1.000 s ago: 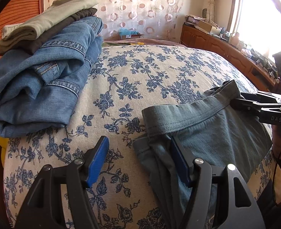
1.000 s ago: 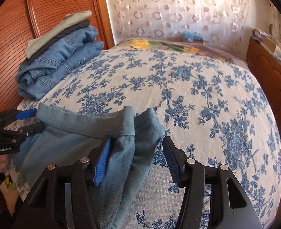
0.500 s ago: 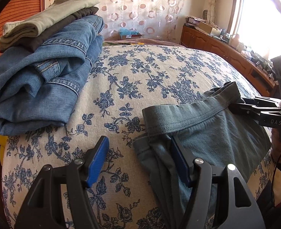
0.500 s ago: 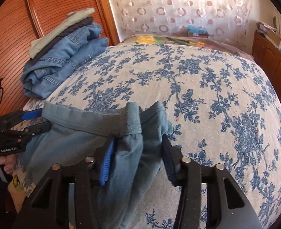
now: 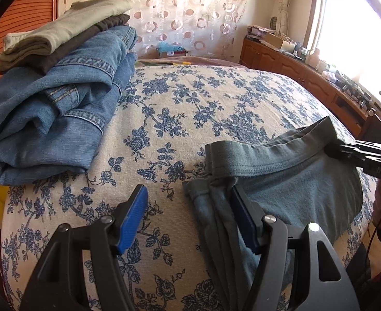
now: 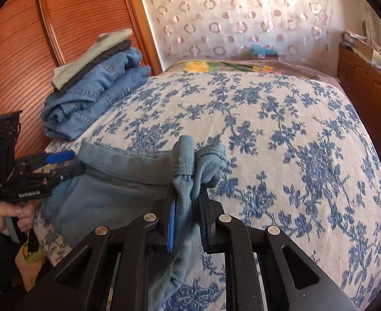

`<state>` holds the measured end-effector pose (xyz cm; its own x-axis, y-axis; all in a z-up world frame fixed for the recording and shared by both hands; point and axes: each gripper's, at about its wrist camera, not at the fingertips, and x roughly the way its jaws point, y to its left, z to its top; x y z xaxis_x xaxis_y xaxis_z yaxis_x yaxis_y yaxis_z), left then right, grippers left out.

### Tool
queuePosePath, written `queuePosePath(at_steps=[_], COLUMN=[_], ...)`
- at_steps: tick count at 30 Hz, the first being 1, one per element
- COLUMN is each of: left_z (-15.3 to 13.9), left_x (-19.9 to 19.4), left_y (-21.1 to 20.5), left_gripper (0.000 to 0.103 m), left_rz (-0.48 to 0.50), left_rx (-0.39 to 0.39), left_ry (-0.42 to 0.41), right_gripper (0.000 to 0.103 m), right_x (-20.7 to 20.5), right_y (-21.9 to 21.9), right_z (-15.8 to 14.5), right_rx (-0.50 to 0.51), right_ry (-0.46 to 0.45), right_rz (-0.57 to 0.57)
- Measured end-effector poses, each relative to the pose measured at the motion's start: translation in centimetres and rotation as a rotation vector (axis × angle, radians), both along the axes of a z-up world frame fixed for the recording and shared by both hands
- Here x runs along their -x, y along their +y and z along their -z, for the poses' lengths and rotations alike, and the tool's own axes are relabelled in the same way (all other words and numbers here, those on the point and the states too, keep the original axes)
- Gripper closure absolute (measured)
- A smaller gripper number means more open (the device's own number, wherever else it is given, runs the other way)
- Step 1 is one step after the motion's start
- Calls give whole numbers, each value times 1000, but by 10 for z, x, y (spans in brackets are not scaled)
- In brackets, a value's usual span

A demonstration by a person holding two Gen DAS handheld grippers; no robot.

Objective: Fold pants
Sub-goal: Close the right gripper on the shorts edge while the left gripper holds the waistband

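1. Fingers (image 6: 170, 229) of the right gripper (image 6: 186, 223) have just been closing & now pinch a bunched corner of the grey-blue pants (image 6: 118, 191), low centre of the right wrist view; cloth sticks up above the pads in a wad
2. Left gripper (image 5: 190, 220) fingers stand well apart, bottom of the left wrist view: blue pad (image 5: 133, 220) on the left hangs over bare bedspread, right pad sits against the pants' folded edge (image 5: 216, 207), nothing squeezed btwn them
3. Pants lie on the near part of the bed, waistband (image 5: 268, 155) running across from centre to right of the left view; right gripper's black tip (image 5: 358, 155) shows at the waistband's far right end
4. Floral bedspread (image 6: 268, 129), cream w/ blue flowers, fills most of both views
5. Stack of folded clothes at upper left: blue jeans (image 5: 56, 119) at the bottom, a dark piece, then a pale olive one (image 5: 68, 28) on top
6. In the right view a hand (image 6: 6, 217) grips the left gripper's handle at the left edge
7. Wooden panel (image 6: 74, 13) behind the stack, sheer curtain w/ ring pattern (image 5: 185, 13) at the top, wooden cabinet (image 5: 294, 70) & bright window (image 5: 358, 26) upper right
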<state>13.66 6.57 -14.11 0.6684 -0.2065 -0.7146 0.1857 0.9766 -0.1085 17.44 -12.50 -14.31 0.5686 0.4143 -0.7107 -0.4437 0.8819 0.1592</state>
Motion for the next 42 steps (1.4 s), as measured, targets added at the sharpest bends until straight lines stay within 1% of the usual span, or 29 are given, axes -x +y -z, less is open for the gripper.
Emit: queuePosePath(at_steps=[2,3,4,5,7,9,14,17,19,20,21,22,23,25,28,31,36,37,40,42], left_z=[-1,-2,-3,-3,-3,-3,0,0,-1,-1,0,0,0,0,0,1,0,0,-2,-6], left_x=[0,0,0,0,-2,-3,-10,-14,-15,-15,-15,-15,-15,-15,-15,-16,-17,-17,-16,-12], left_y=[-1,-2,-3,-4,-10,-14,-17,-17,-18,-19,-20,-20,-19,-19,-18,-17,-22,-22,-23,-25], left_gripper=[38,40,47,49,59,63,63,63,69,69,71,77,79,81,82,81,82,86,91,92], left_rz=[4,6,13,22,35,50,46,47,54,55,58,65,72,72,73,75,82,89,86,86], left_rx=[-7,-9,-6,2,-8,-14,7,18,27,30,29,36,52,62,73,70,41,45,44,38], left_ry=[1,5,10,16,27,36,56,60,63,64,64,66,71,74,73,72,71,71,73,62], right_gripper=[90,89,88,88,86,84,84,81,76,75,71,68,67,63,60,59,58,58,58,58], right_x=[-1,-2,-3,-2,-1,1,1,0,-1,-2,-3,-4,-5,-7,-8,-8,-8,-9,-8,-9], right_y=[0,0,1,2,3,5,5,5,3,3,1,0,-2,-5,-5,-4,-4,-4,-4,-4], right_z=[3,4,5,5,7,8,10,11,11,11,12,12,12,13,13,13,13,13,13,13], right_rx=[10,14,20,25,40,54,53,52,45,41,37,32,26,14,9,10,10,11,10,10], right_ry=[1,1,0,-5,-13,-18,-25,-22,-13,-9,-4,3,9,24,32,34,35,34,35,35], right_rz=[-1,-1,-2,0,3,4,16,16,23,28,35,44,48,55,59,56,56,57,56,56])
